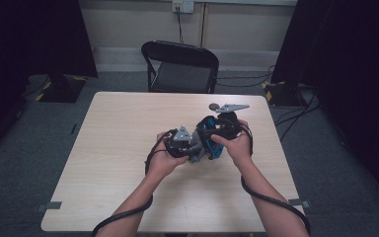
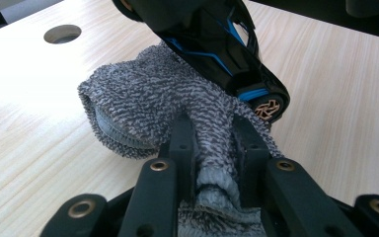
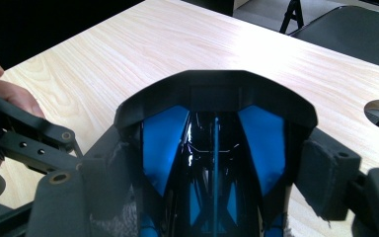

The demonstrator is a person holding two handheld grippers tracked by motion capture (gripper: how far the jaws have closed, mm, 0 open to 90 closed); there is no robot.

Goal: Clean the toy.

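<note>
Nearest the lens, the left gripper (image 2: 212,143) clamps its black jaws tight on a fluffy grey-flecked cloth (image 2: 143,103), bunched on the pale wood-grain table (image 2: 34,163). Against the cloth sits a glossy black toy car (image 3: 214,163) with blue panels and a copper-spoked wheel (image 2: 268,107), its sides squeezed by the right gripper (image 3: 217,173).

The high view is dim, and its upper left and right corners sink into near black. The pale wooden bench (image 1: 128,148) at centre is the brightest area, evenly lit with soft shadows. In the left gripper view, glare washes out the bench's upper left. In the right gripper view, the glossy black-and-blue toy car (image 3: 212,148) carries thin white highlights, and the near edges are soft.
</note>
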